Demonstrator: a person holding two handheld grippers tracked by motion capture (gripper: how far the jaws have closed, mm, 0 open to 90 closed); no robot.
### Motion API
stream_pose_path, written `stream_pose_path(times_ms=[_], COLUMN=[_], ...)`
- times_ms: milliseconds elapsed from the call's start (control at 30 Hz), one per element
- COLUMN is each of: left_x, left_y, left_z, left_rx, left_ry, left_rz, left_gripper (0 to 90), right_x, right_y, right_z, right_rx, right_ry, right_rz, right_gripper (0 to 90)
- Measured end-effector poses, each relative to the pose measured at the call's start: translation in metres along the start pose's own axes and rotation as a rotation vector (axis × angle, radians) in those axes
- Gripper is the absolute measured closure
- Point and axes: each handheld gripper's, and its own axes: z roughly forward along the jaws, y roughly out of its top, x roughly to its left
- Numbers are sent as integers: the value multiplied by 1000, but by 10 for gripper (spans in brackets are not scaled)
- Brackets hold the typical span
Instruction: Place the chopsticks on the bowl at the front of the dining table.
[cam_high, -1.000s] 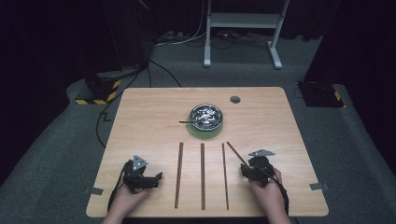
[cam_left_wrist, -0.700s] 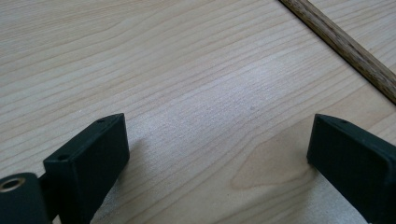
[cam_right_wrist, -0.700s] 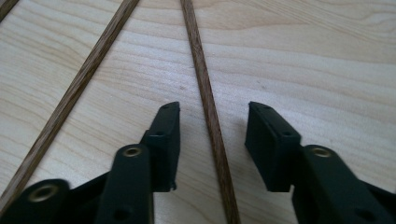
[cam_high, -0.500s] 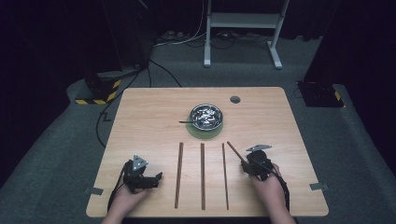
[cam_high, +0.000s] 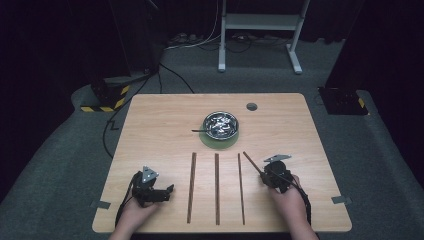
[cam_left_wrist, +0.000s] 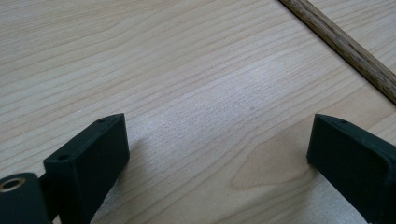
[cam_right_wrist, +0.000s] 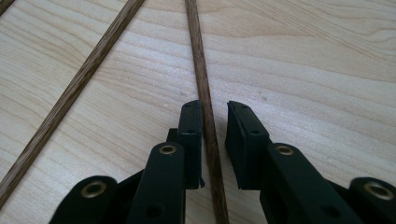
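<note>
Four thin wooden sticks lie on the wooden table (cam_high: 160, 125). Three are parallel near the front; the fourth, slanted stick (cam_high: 252, 161) (cam_right_wrist: 198, 56) runs between the fingers of my right gripper (cam_high: 264, 175) (cam_right_wrist: 215, 109). Its jaws have just been closing on this stick. The left pad is against it and a small gap remains at the right pad. My left gripper (cam_high: 169, 192) (cam_left_wrist: 219, 126) rests low on the table at the front left, wide open with bare wood between its fingers. It points toward the leftmost stick (cam_high: 192, 187) (cam_left_wrist: 345, 44).
A metal bowl (cam_high: 221, 125) with a dark utensil handle sticking out sits on a green mat at the table's centre back. A round grey cap (cam_high: 251, 106) lies behind it. The right parallel stick (cam_high: 240, 185) (cam_right_wrist: 79, 88) lies close left of the slanted stick.
My right hand has edged slightly farther up the table along the slanted stick. The left hand and the sticks have stayed where they were.
</note>
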Motion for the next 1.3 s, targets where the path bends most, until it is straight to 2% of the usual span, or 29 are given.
stream_pose_path(times_ms=[500, 667, 767, 933, 1067, 1300], left_x=[0, 0, 0, 0, -1, -1], left_y=[0, 0, 0, 0, 0, 0], left_z=[0, 0, 0, 0, -1, -1], left_rx=[0, -1, 0, 0, -10, -10], left_ry=[0, 1, 0, 0, -11, -12], left_rz=[0, 0, 0, 0, 8, 9], left_gripper=[56, 57, 57, 56, 84, 92], right_x=[2, 2, 3, 3, 4, 12], right_y=[0, 0, 1, 3, 5, 15], right_z=[1, 2, 2, 1, -5, -19], right_rx=[-15, -18, -13, 6, -25, -75], right_ry=[0, -3, -14, -3, -9, -13], right_rz=[-3, -7, -19, 9, 15, -10], right_gripper=[759, 824, 834, 840, 840, 839])
